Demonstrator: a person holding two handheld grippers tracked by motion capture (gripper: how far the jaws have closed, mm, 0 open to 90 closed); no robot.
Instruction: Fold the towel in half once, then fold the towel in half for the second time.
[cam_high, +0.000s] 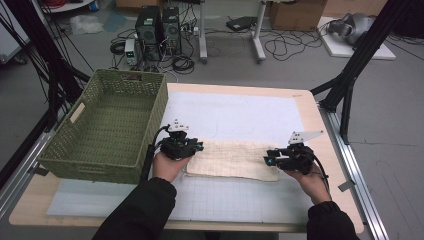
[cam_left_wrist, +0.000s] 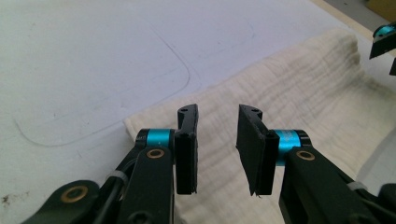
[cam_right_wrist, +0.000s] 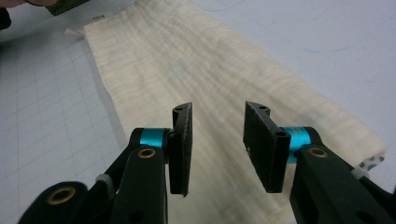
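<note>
A cream folded cloth (cam_high: 230, 159) lies flat across the white mat in the middle of the table. My left gripper (cam_high: 198, 146) hovers at the cloth's left end, jaws pointing right. In the left gripper view the left gripper (cam_left_wrist: 217, 116) stands open over the cloth (cam_left_wrist: 303, 93), with nothing between its pads. My right gripper (cam_high: 268, 158) is at the cloth's right end, pointing left. Its own view shows the right gripper (cam_right_wrist: 217, 112) open just above the cloth (cam_right_wrist: 187, 60), which runs away from it lengthwise.
A green woven basket (cam_high: 90, 167) stands at the table's left, close to my left hand. A white gridded mat (cam_high: 240, 200) covers the table's middle and front. The wooden table edge (cam_high: 320, 135) runs down the right.
</note>
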